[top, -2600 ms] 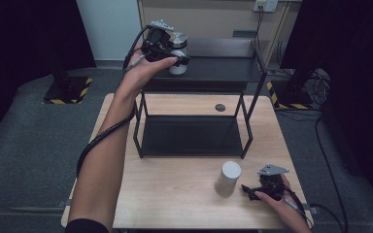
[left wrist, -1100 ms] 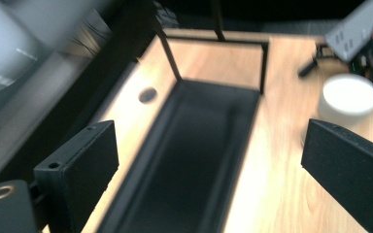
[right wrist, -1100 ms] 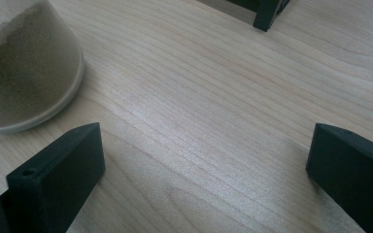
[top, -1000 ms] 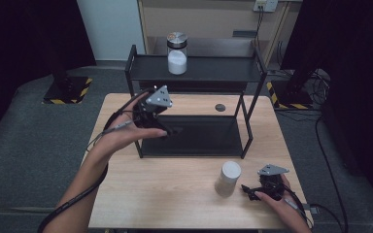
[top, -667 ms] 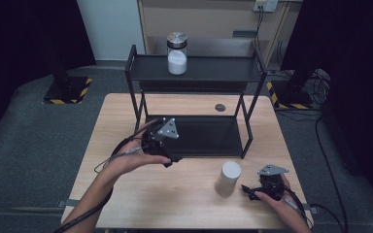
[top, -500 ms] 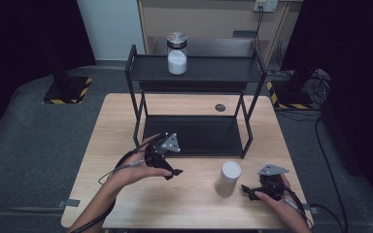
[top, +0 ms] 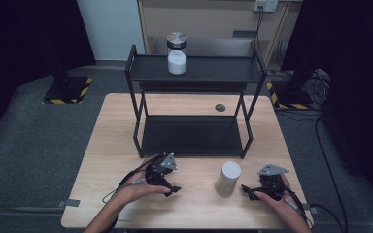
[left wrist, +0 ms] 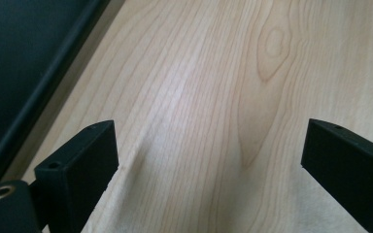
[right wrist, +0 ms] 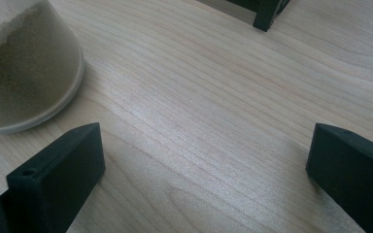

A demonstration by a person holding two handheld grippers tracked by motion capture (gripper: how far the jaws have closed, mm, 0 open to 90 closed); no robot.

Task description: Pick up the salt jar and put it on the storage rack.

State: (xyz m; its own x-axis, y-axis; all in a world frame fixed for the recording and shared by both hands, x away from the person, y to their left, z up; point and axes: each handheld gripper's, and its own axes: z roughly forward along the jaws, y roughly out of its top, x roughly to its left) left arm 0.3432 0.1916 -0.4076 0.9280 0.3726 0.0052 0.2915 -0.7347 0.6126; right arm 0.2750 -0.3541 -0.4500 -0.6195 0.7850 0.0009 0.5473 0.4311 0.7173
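The wooden surface point(top: 107, 145) is the biggest thing here, with a black two-tier rack point(top: 194, 73) sitting toward its far half. Using the rack as the anchor: the whole strip of surface on the near side of the rack's front legs is bare wood, and that's where both hands are. There's also a bare band to the left and right of the rack out to the surface edges, and a small dark round disc point(top: 220, 107) lies behind the rack's lower shelf, near the far edge.

On the rack's top shelf stands a glass jar point(top: 177, 53) with white stuff in it and a metal lid, roughly mid-shelf, a bit left.

In front of the rack's right front leg stands a white cylinder container point(top: 229, 177), upright, on the bare wood.

The left tongs point(top: 171, 190) sit just in front of the rack's left front leg, low over the wood, jaws spread wide with nothing between them. The right tongs point(top: 245, 188) are just beside the white container, on its right, jaws also wide apart and empty, not touching it as far as I can tell.
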